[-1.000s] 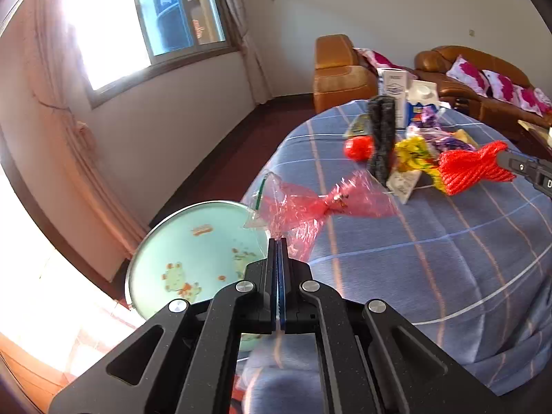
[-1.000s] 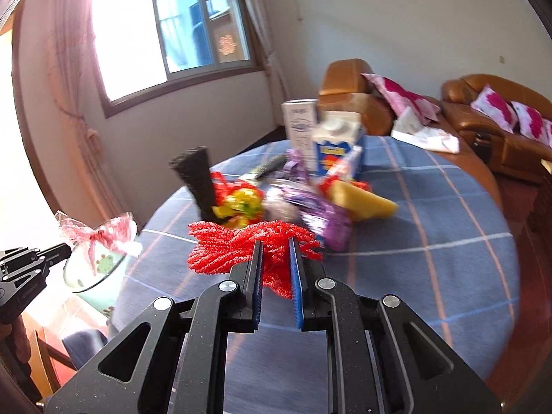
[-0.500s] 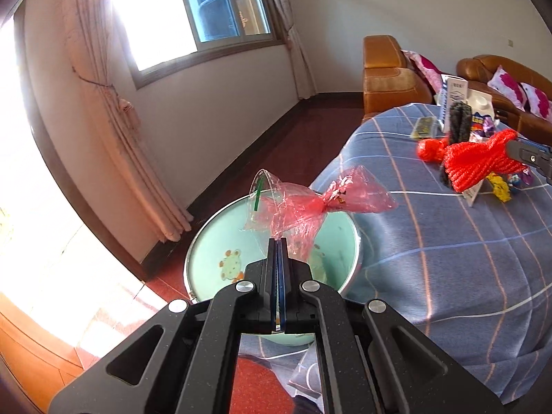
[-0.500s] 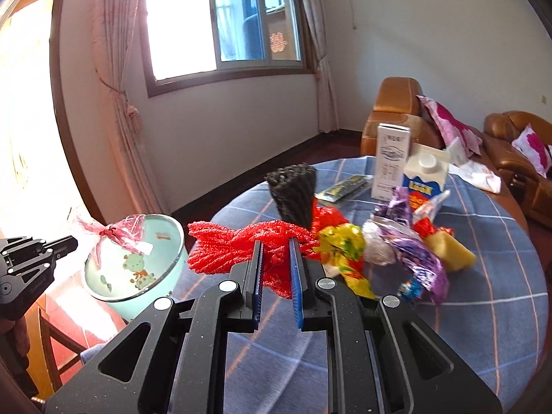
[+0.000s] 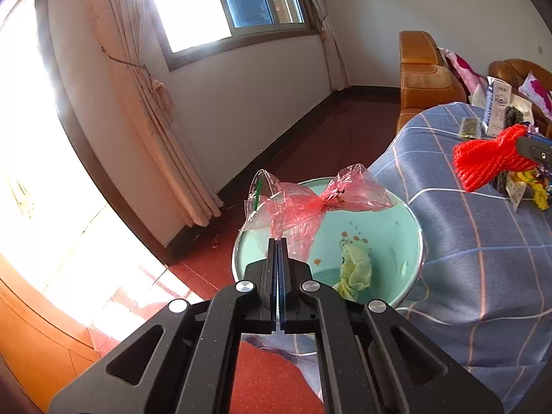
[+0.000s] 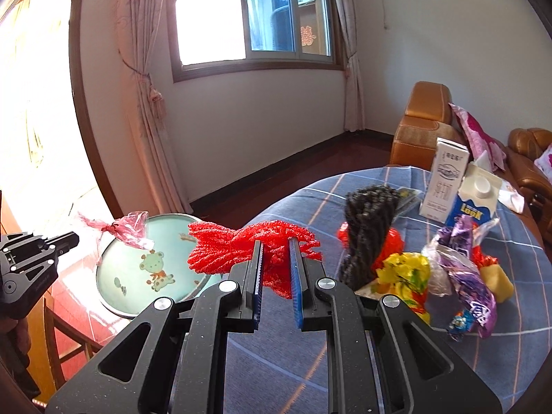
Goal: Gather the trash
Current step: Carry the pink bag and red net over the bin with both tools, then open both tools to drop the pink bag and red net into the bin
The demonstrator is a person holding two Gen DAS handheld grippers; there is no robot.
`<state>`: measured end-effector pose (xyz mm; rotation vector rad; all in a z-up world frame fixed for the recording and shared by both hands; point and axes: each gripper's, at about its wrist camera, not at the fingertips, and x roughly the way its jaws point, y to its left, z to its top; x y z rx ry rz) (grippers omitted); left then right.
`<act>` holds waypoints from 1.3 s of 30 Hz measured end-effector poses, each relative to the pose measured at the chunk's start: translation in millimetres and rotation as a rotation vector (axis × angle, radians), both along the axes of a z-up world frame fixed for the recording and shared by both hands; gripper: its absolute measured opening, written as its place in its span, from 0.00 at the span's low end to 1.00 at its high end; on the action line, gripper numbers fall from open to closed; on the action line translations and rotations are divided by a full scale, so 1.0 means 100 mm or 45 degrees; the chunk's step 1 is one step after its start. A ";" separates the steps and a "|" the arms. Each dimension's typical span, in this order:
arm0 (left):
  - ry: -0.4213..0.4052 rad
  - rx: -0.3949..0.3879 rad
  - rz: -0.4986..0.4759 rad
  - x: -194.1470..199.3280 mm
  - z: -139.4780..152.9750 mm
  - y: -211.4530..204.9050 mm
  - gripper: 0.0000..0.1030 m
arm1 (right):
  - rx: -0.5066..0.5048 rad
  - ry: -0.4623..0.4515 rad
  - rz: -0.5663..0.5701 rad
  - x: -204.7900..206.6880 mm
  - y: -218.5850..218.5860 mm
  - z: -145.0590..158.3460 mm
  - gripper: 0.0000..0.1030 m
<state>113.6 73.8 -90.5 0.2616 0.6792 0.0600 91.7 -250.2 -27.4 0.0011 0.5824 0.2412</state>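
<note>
Over 1 basin [image 5: 410, 220]: 1 wrapper [image 5: 310, 203]

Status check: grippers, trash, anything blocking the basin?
Left gripper shut on pink plastic wrapper, over green basin. Right gripper shut on red mesh net, over the table edge. Basin mouth unobstructed.

- The red plastic wrapper [image 5: 310, 203], thin, see-through and knotted at its middle, hangs pinched above the pale green basin [image 5: 410, 217].
- The red foam net [image 6: 241, 248], bunched at its waist, is held clear of the blue checked cloth.
- At its three o'clock a heap of wrappers [image 6: 455, 276] lies on the table.
</note>
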 end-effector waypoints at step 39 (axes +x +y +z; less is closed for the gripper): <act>0.101 -0.059 0.060 0.23 -0.31 0.27 0.33 | -0.099 0.091 0.204 0.48 0.88 -0.26 0.37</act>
